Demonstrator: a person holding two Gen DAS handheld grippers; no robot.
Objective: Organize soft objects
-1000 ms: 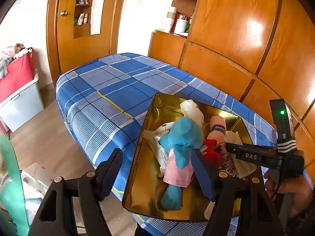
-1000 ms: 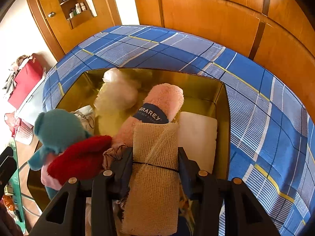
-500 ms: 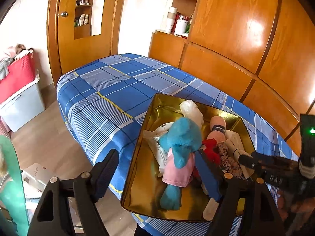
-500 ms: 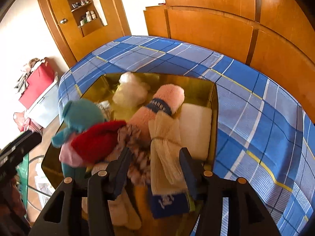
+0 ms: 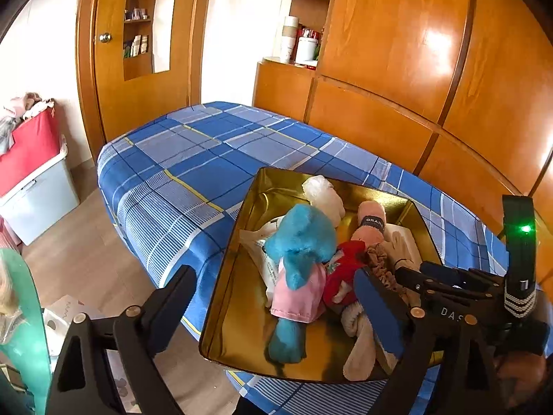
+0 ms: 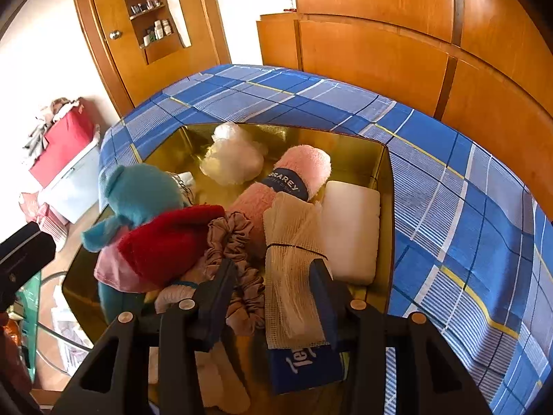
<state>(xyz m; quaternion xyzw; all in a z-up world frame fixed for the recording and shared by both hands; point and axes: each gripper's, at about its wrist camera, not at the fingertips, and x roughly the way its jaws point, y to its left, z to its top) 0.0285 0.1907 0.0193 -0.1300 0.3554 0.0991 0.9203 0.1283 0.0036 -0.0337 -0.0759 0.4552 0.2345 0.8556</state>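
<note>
A gold tray (image 5: 228,287) (image 6: 376,159) sits on the blue plaid table and holds soft things: a blue plush toy (image 5: 297,242) (image 6: 138,193), a red plush (image 6: 172,238), a rolled pink towel (image 6: 297,173), a white sponge (image 6: 349,231), a white puff (image 6: 231,159), a brown scrunchie (image 6: 235,238) and a rolled gauze cloth (image 6: 293,269). My right gripper (image 6: 273,294) is open above the tray's near end, its jaws on either side of the gauze roll and clear of it. My left gripper (image 5: 276,297) is open and empty, wide over the tray's left edge.
The blue plaid tablecloth (image 5: 193,159) covers the table. Wooden cabinets (image 5: 414,69) stand behind it. A red and grey bin (image 5: 31,173) stands on the floor at the left. A green glass edge (image 5: 20,311) is at the near left.
My right gripper opened, let go of the gauze roll and drew back and up; the roll now lies in the tray. My left gripper shifted slightly.
</note>
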